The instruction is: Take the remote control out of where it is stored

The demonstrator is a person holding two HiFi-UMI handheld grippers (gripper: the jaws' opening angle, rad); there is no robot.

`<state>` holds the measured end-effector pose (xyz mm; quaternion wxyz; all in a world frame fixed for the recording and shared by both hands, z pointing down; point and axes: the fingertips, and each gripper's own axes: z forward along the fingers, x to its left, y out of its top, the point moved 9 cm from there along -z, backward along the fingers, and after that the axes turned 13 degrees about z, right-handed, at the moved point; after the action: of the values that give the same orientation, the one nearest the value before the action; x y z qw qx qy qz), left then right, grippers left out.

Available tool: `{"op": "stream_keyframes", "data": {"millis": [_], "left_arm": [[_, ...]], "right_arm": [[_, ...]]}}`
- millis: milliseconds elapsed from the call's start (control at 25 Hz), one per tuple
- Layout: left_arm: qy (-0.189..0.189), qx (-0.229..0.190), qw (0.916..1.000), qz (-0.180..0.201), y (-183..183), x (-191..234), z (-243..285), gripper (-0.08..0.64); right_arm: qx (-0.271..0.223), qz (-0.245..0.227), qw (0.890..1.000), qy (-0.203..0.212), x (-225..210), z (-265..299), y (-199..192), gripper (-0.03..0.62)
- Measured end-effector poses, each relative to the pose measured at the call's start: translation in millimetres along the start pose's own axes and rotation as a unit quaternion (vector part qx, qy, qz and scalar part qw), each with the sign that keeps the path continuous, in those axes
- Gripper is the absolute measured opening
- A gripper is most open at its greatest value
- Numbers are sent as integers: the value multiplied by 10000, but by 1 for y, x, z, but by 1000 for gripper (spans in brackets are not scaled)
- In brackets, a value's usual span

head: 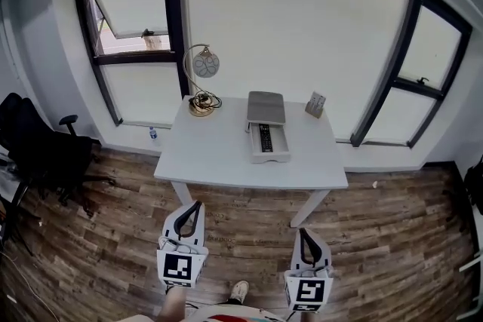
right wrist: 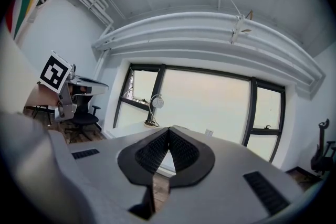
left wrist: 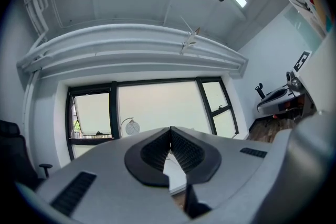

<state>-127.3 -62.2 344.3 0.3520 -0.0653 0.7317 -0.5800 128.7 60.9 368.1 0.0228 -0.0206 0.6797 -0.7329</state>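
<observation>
I've got bare table (head: 211, 154) in front of and left of the box (head: 270, 157), so that approach is open. Its raised lid (head: 266, 108) blocks from behind. Lamp (head: 205, 65) sits back-left, small stand (head: 315, 104) back-right. Chair (head: 38, 147) is far left on the floor.

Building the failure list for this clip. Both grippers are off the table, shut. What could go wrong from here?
1. The remote control lies low inside the narrow box; jaws may catch its wall and drag the box across the table.
2. The left gripper and right gripper are both shut; reaching in unopened would likely only shove the remote control.
3. The open lid behind the box could get knocked.
</observation>
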Motion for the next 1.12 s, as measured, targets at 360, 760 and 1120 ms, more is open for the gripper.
{"op": "stream_keyframes", "data": {"millis": [360,760,1120], "left_arm": [[-209,13,9998,-1,-16,15,71,9],[-288,-189,9985,-432,-34,12,143,9],[111,-268,9982,-524,-52,33,256,9]], "right_arm": [[31,223,9997,-61,-19,66,-4,3],[236,454,9987,-56,-30,126,-6,3],[-4,367,9967,730,-42,273,11,3]]}}
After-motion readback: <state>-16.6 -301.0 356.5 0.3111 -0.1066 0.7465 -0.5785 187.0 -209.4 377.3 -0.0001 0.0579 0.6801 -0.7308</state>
